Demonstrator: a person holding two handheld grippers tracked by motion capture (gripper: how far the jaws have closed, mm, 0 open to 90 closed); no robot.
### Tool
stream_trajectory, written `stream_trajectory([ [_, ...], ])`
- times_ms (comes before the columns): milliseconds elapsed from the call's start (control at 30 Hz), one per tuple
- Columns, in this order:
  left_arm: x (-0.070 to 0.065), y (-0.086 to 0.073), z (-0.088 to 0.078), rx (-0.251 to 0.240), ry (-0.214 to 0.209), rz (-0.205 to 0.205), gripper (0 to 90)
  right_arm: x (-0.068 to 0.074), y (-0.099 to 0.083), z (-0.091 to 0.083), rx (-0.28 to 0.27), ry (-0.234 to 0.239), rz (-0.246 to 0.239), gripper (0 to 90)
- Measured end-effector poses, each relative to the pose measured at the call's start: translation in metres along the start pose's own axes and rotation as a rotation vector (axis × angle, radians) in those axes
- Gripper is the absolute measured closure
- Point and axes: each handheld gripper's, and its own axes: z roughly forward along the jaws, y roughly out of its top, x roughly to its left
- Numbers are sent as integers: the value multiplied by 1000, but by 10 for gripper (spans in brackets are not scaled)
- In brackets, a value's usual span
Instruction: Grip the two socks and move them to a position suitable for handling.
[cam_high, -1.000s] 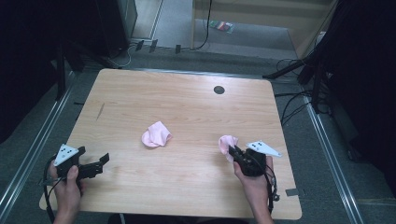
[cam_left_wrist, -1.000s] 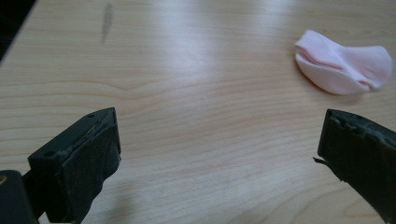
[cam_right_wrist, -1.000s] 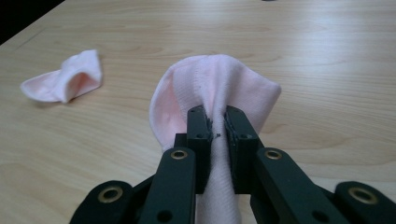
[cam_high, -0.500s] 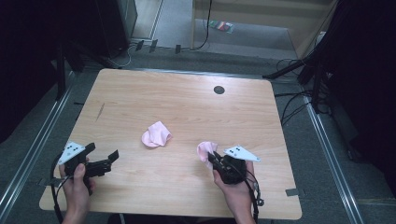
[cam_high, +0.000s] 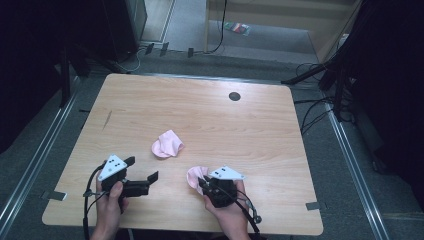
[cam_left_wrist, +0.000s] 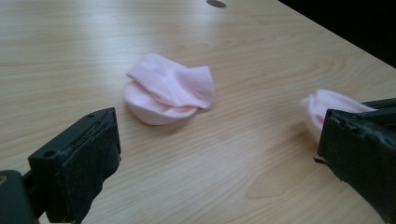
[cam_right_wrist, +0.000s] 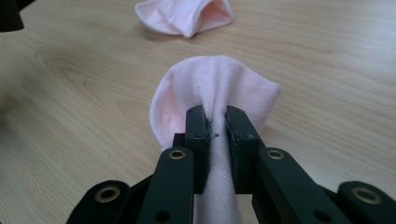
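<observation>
Wood table (cam_high: 260, 125): your right gripper (cam_right_wrist: 215, 123) pinches a soft pink sock (cam_right_wrist: 212, 86) tight. Left gripper (cam_left_wrist: 215, 154) is wide open w/ nothing in it, near 2nd crumpled pink sock (cam_left_wrist: 170, 88).

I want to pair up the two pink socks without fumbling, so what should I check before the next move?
1. Right gripper clamped on the small pink cotton sock: ok, cloth pinched between the pads.
2. Left gripper open and empty: ok.
3. Second pink crumpled sock lying free on the light wooden table: ok.
4. Path between the two socks unobstructed: ok.
5. Held sock's opening facing the other one: cannot tell.
</observation>
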Motion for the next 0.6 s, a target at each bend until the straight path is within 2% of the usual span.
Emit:
stream_trajectory([
  [100, -8, -2, 6, 18, -22, 12, 0, 5, -3, 7, 11, 10, -9, 757],
  [133, -11, -4, 9, 28, -32, 15, 0, 11, -5, 14, 22, 9, -28, 638],
  [167, -11, -4, 9, 28, -32, 15, 0, 11, -5, 14, 22, 9, -28, 638],
  [233, -11, -6, 12, 37, -35, 15, 0, 15, -6, 15, 16, 2, -25, 528],
  [333, -10, -8, 13, 39, -51, 11, 0, 16, -7, 8, -6, -12, -25, 534],
  [367, -10, -8, 13, 37, -71, 10, 0, 22, -10, -1, -20, 10, -26, 639],
  [400, -10, -8, 14, 39, -92, 13, 0, 22, -10, -1, -20, 10, -26, 639],
  [433, -11, -8, 15, 36, -102, 7, 8, 26, -12, -3, -13, 30, -34, 672],
  [467, -13, -8, 16, 37, -94, 3, 89, 30, -14, -4, -3, 52, -43, 704],
  [500, -17, -8, 18, 59, -66, -9, 218, 40, -17, 1, 27, 105, -78, 708],
  [567, -18, -8, 19, 66, -75, -21, 231, 44, -19, 4, 40, 117, -97, 699],
  [600, -18, -8, 20, 74, -83, -23, 241, 48, -22, 8, 45, 104, -116, 680],
])
